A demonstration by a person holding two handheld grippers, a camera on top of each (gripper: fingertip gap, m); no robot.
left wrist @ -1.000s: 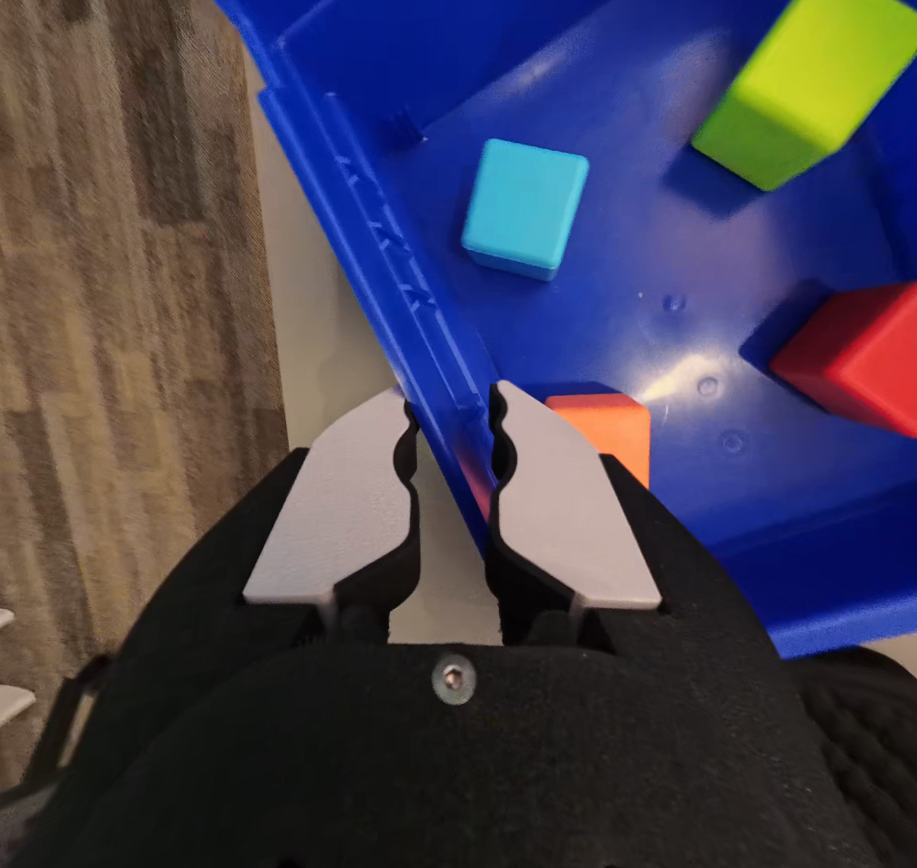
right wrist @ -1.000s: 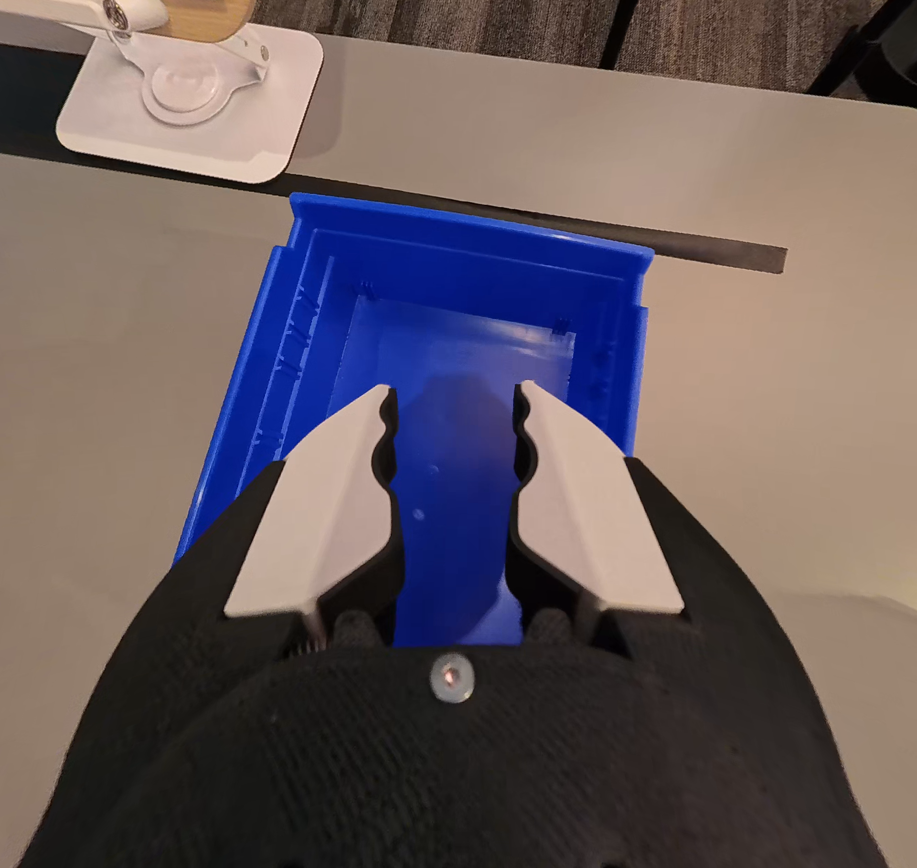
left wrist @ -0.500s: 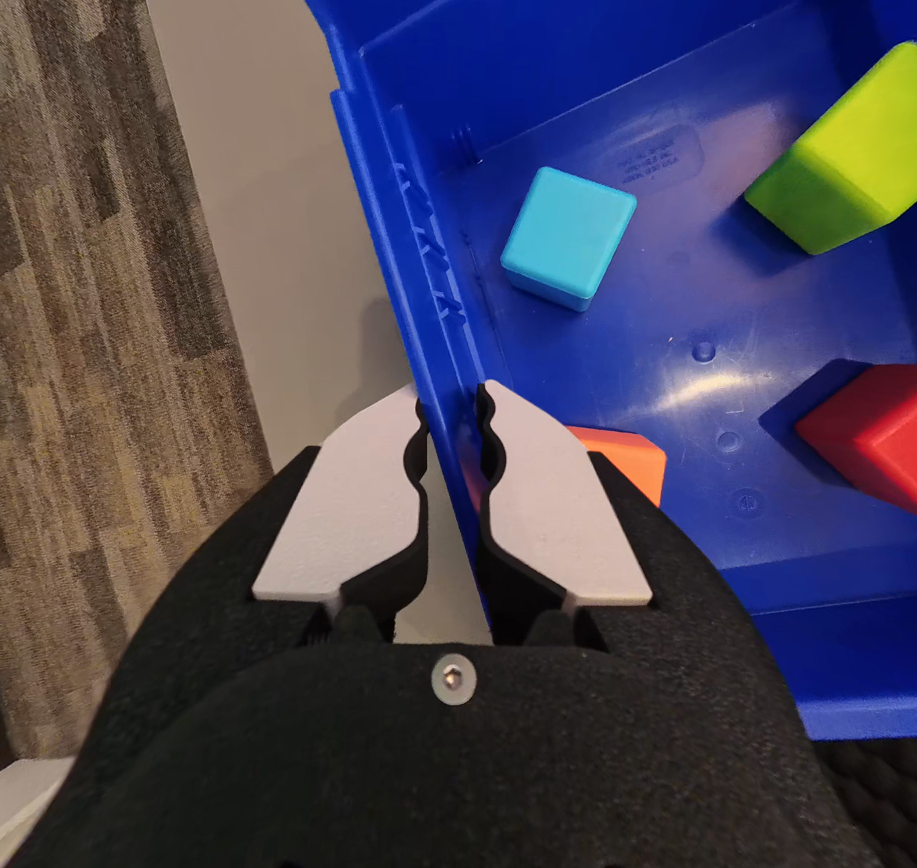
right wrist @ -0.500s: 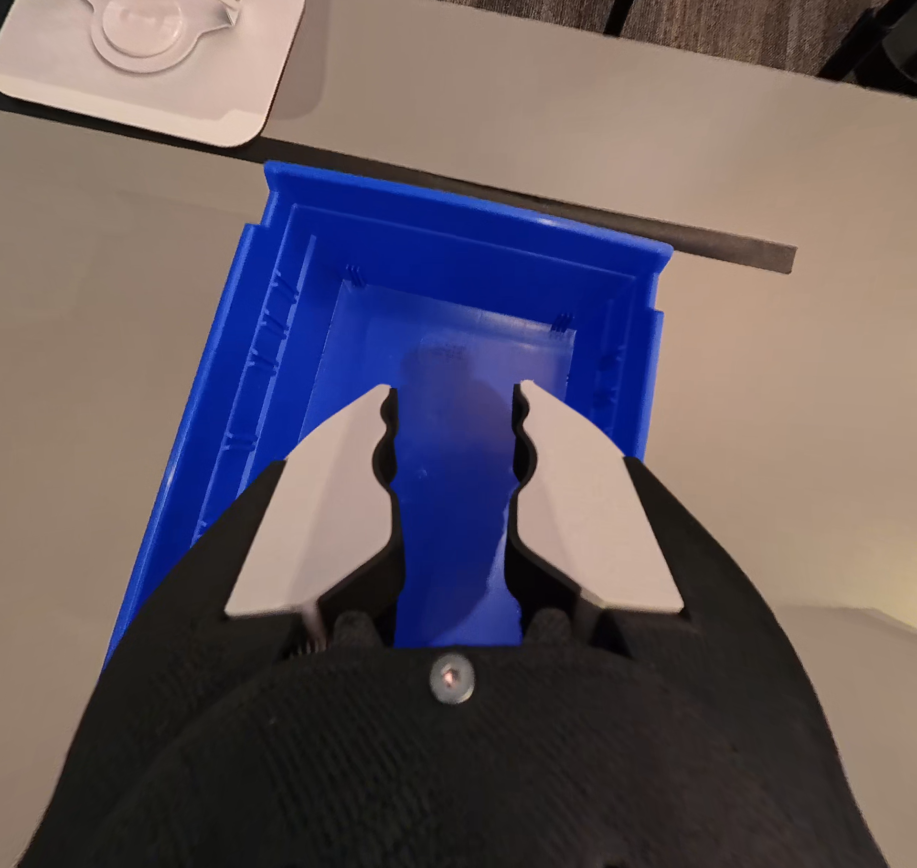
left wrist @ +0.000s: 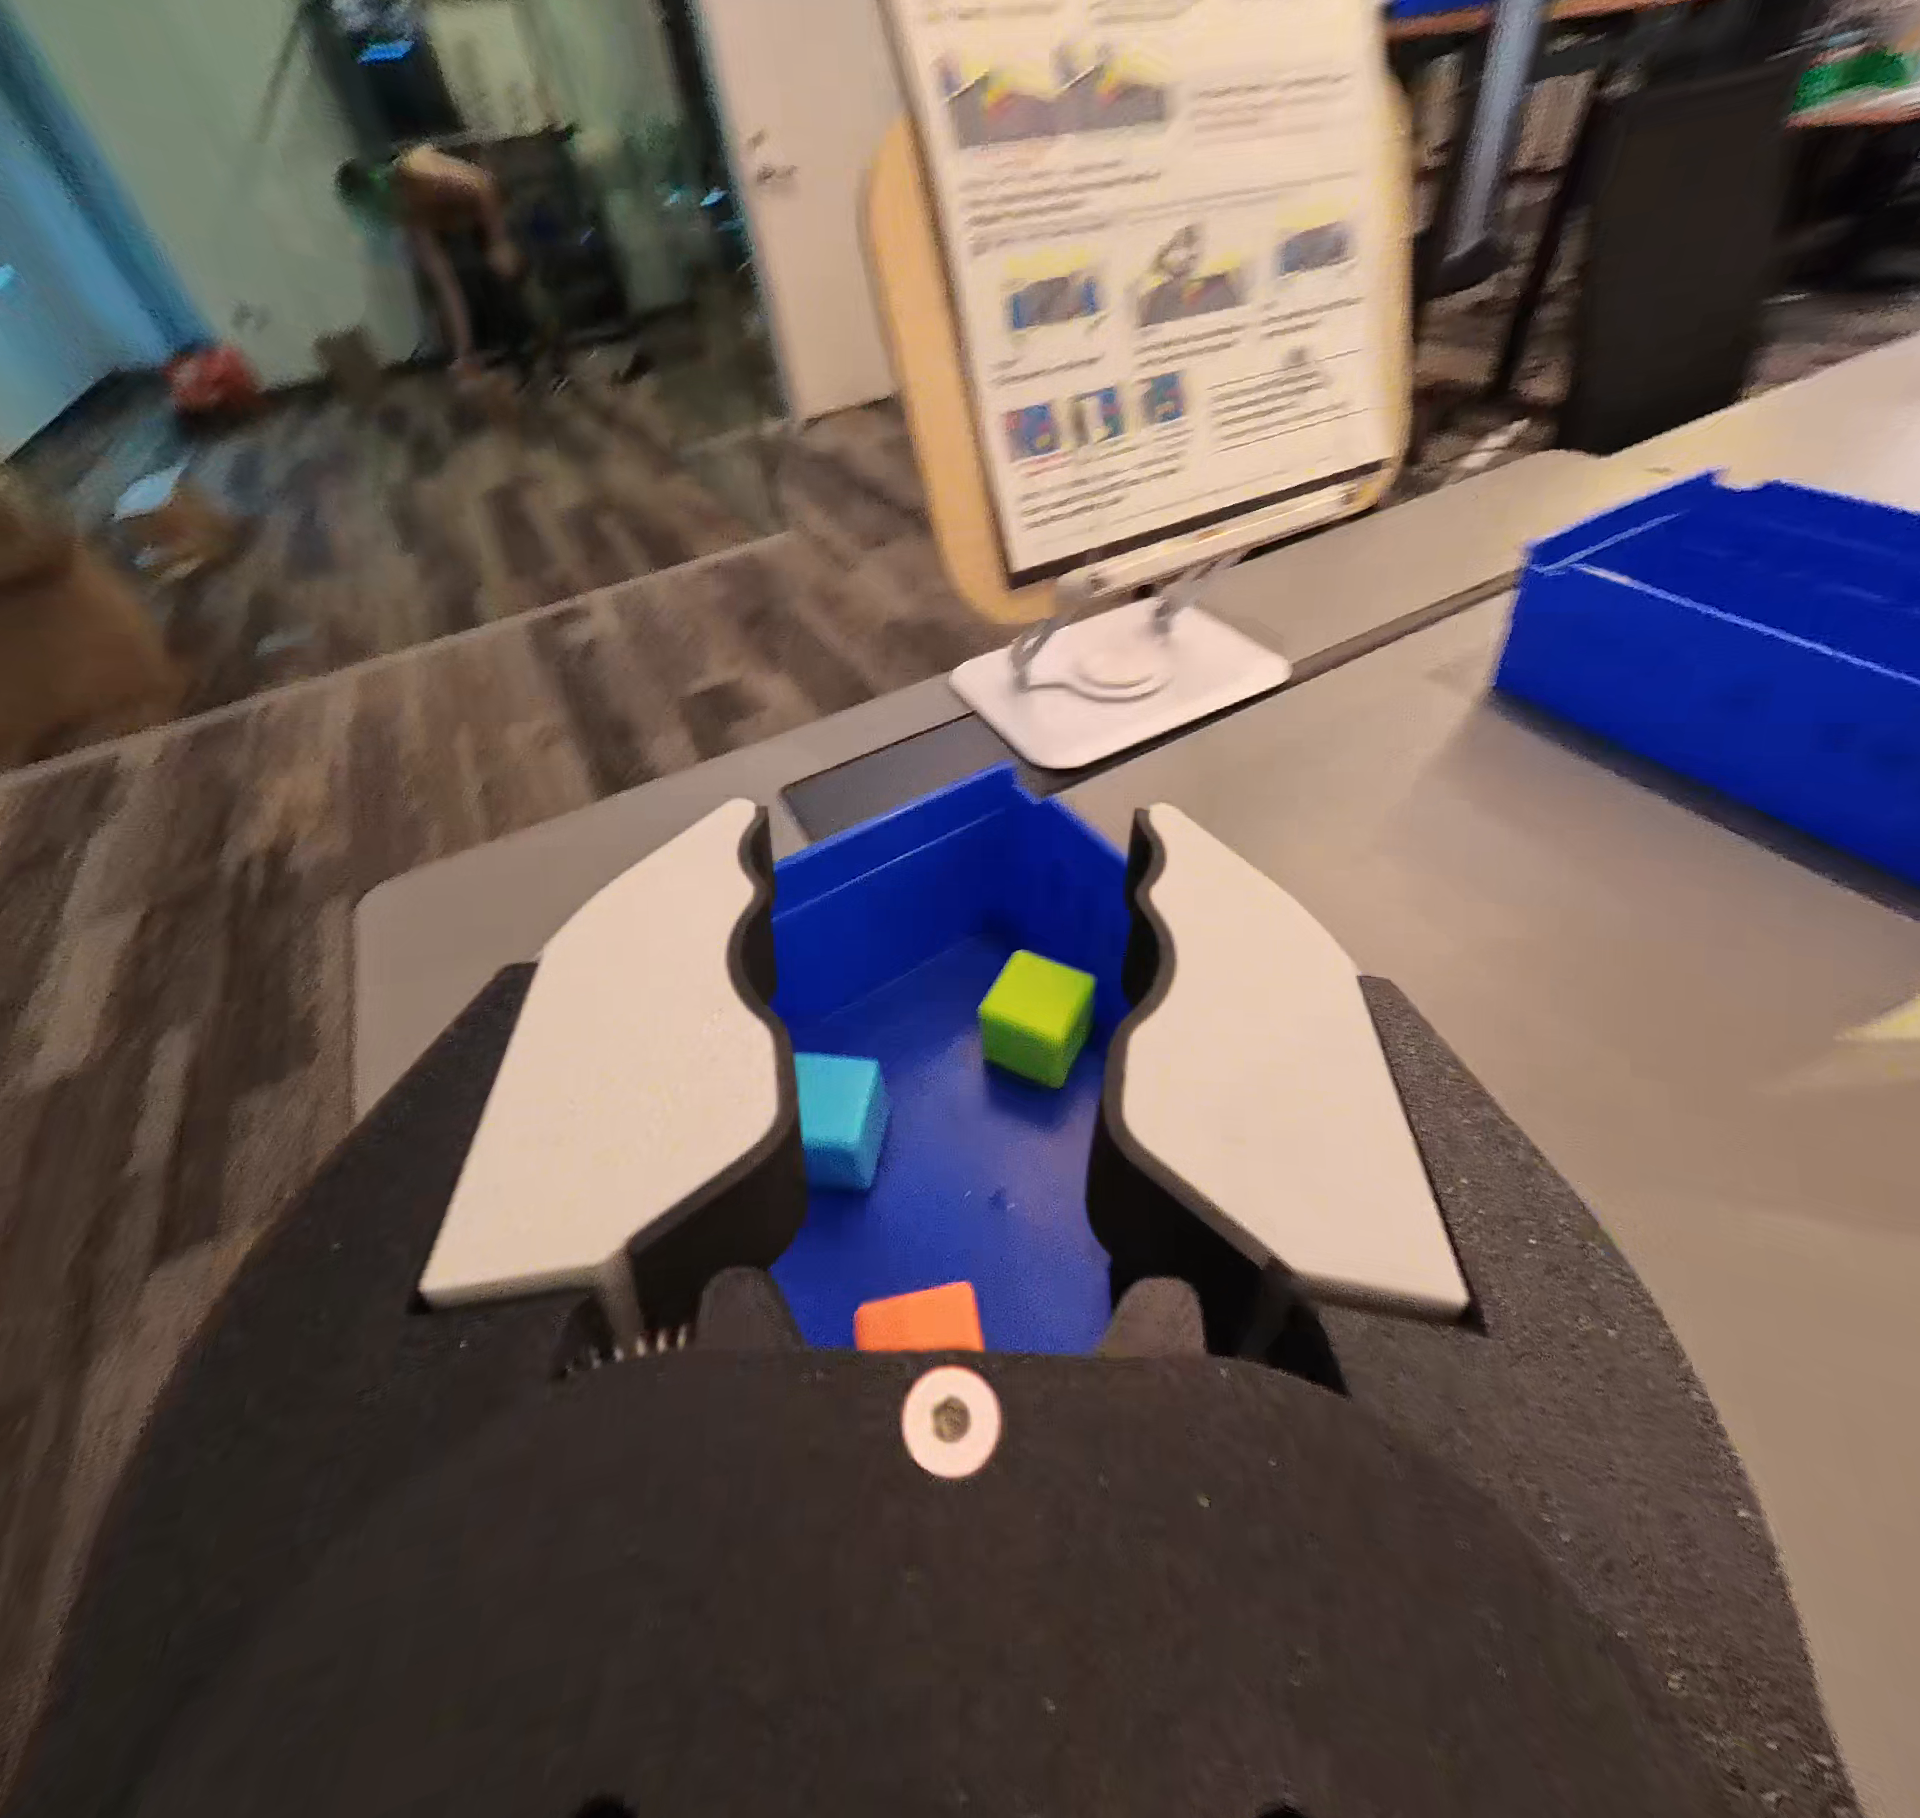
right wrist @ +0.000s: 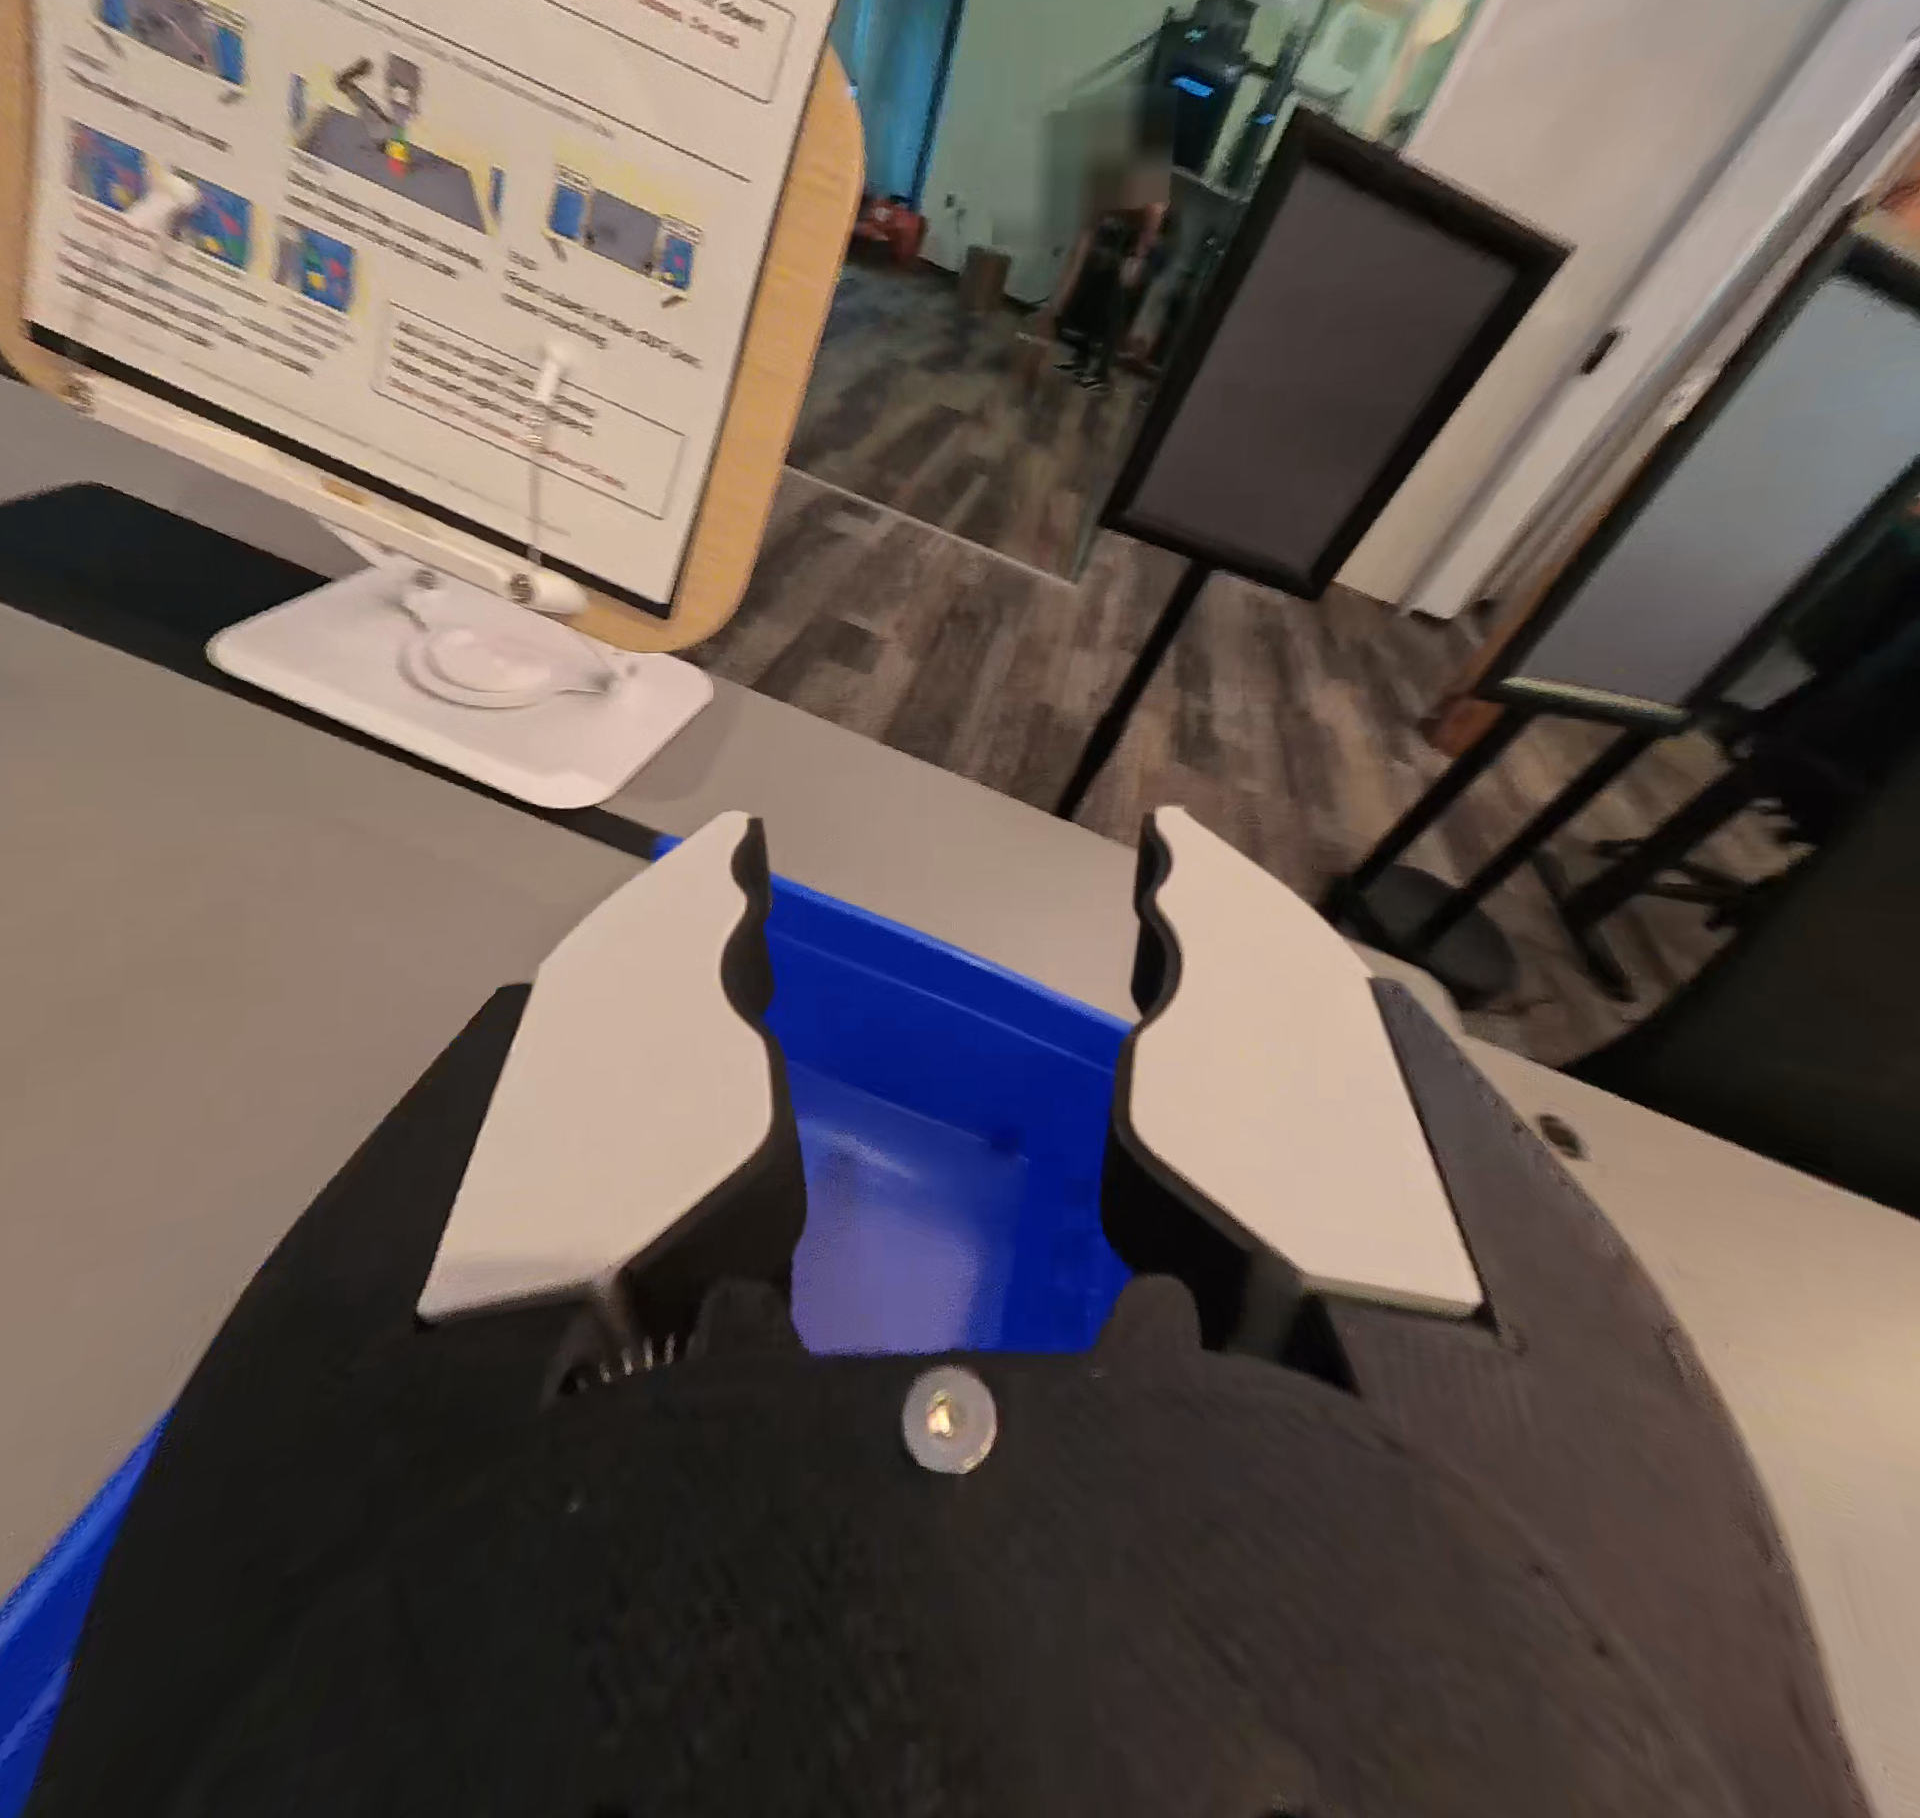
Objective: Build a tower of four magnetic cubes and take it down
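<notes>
left wrist view: the left gripper [left wrist: 948,838], fingers apart and holding nothing, hangs over a blue bin [left wrist: 935,859] at centre frame holding green cube [left wrist: 1036,1016], light blue cube [left wrist: 840,1120] and orange cube [left wrist: 920,1317].

right wrist view: the right gripper [right wrist: 951,838], fingers apart, hangs over another blue bin [right wrist: 935,999] at centre.

Grey tabletop [right wrist: 260,885] carrying a printed instruction sheet on a wood-backed board [left wrist: 1143,230] with a white stand base [right wrist: 468,688], wood-grain plank floor [left wrist: 260,781] beyond, white walls, a dark framed panel on a pole stand [right wrist: 1320,397], glass partition behind, blurred person in the distance.
</notes>
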